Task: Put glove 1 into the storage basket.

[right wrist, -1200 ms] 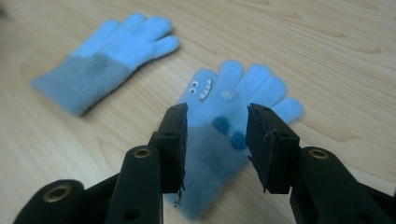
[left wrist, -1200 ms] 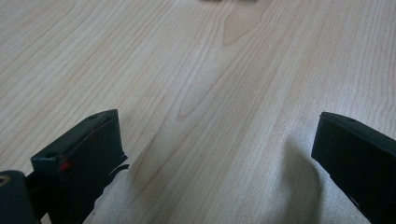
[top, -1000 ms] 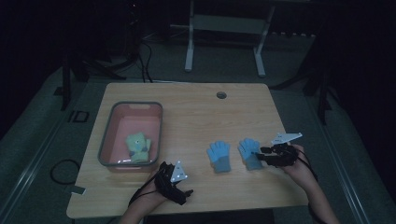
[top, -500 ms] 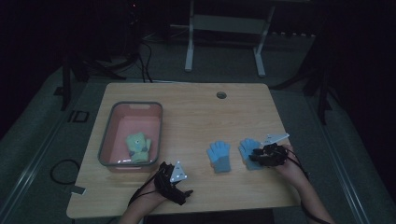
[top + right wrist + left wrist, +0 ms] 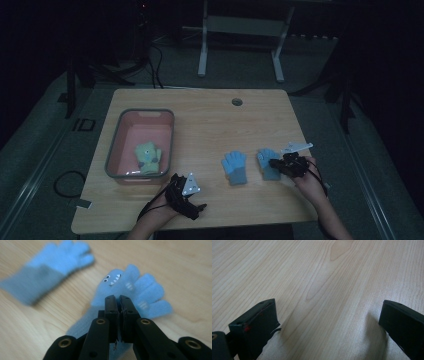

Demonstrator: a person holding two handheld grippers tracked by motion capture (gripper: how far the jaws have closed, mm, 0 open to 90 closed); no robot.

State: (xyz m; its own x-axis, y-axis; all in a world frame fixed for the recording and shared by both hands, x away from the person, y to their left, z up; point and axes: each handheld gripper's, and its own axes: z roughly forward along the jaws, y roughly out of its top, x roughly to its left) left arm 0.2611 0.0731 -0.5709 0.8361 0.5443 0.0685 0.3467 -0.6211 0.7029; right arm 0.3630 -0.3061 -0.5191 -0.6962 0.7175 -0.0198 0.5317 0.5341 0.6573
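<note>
On the worktop (image 5: 210, 120), right side: right tool (image 5: 119, 300), jaws clenched on the face glove (image 5: 130, 290), which lies flat, fingers pointing away, cuff toward the person. Plain glove (image 5: 234, 167) just beside it, likewise aligned. Left tool (image 5: 329, 315): released, over bare wood.

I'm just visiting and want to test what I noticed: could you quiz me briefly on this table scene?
1. True or false: the left claw is open.
2. Which is the right claw closed over: A the face glove, B the plain glove, C the bin?
3. What lies in the bin?

Key: 1 true. 2 A. 3 a yellow-green glove.
</note>
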